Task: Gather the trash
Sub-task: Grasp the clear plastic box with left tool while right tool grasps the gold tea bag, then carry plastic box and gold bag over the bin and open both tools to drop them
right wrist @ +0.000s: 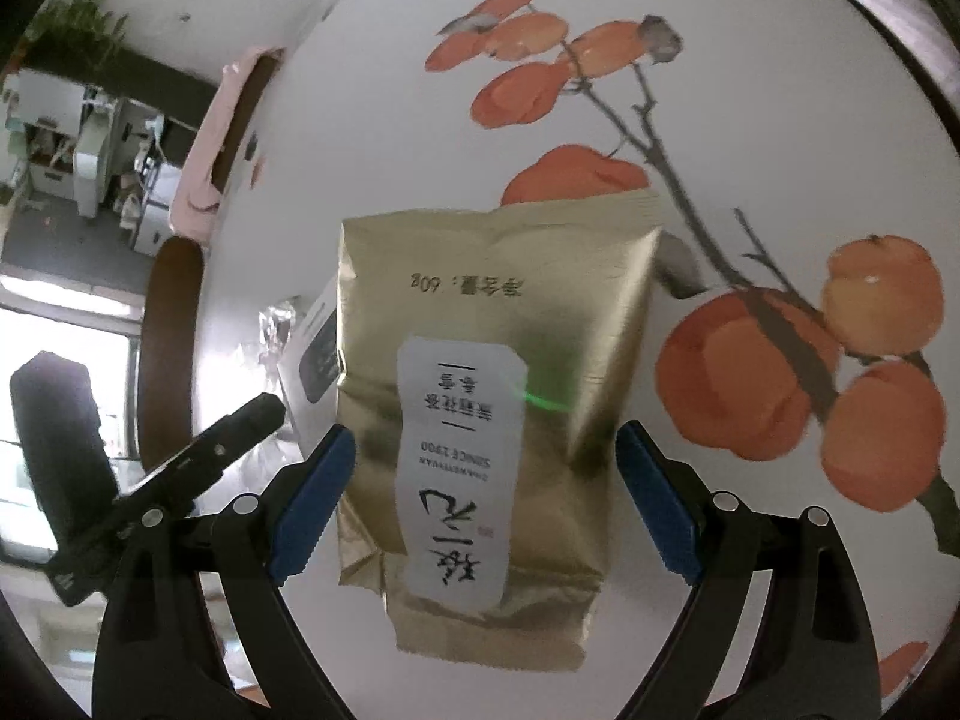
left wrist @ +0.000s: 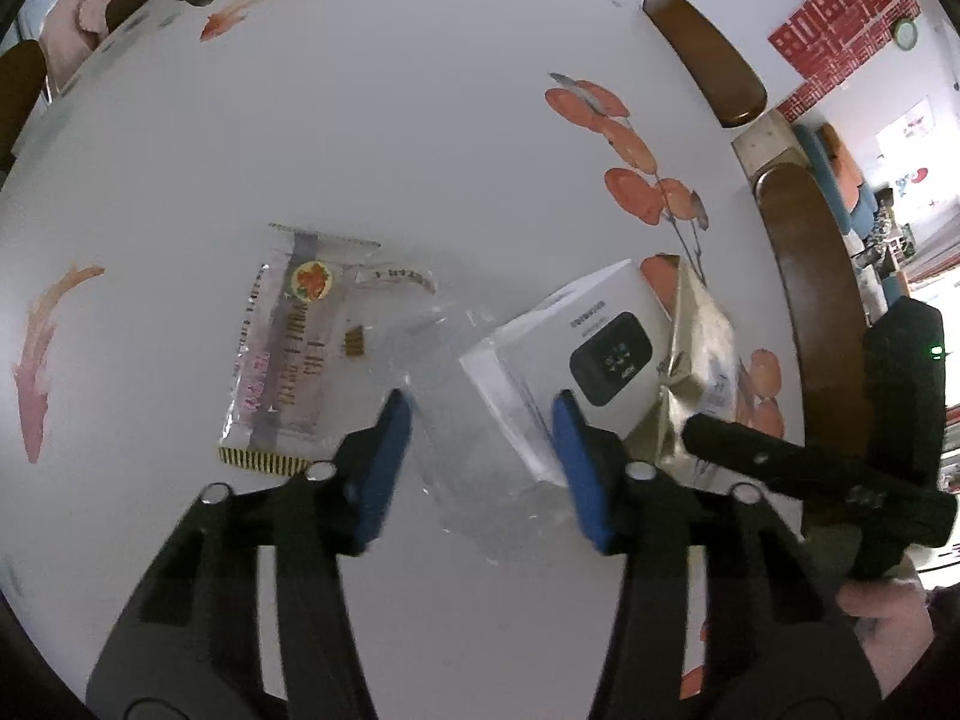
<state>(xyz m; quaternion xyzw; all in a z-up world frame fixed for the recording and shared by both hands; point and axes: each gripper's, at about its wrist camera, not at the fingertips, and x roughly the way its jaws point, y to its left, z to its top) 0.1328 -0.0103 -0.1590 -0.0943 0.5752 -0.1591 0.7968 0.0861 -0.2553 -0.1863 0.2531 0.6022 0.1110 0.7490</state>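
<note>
Your left gripper (left wrist: 483,405) has its jaws partly open, and a clear plastic wrapper (left wrist: 480,420) lies flat between the two blue pads (left wrist: 384,462); the pads stand on each side of it and I cannot see them pressing on it. Your right gripper (right wrist: 486,444) has its jaws wide open around a gold bag (right wrist: 498,360), and there is a gap between each blue pad (right wrist: 312,498) and the sides of the bag, so nothing is held there. The gold bag lies flat on the worktop (left wrist: 420,120) with its white label (right wrist: 462,468) facing up. Let us use the white box (left wrist: 576,354) as our marker. It has a picture of a small dark screen on top. The clear wrapper touches the box on its left side and spreads down toward your left gripper. The gold bag sits just to the right of the box, touching it, in the left wrist view. A printed packet (left wrist: 294,354) with a red and yellow sticker lies farther left of the box, apart from it, just past the clear wrapper. The worktop is white with orange fruit and branches painted on it (right wrist: 750,372). Brown chair backs (left wrist: 702,54) stand past the worktop edge, beyond the box. Your hand (left wrist: 888,624) holds the right gripper at the lower right in the left wrist view.
</note>
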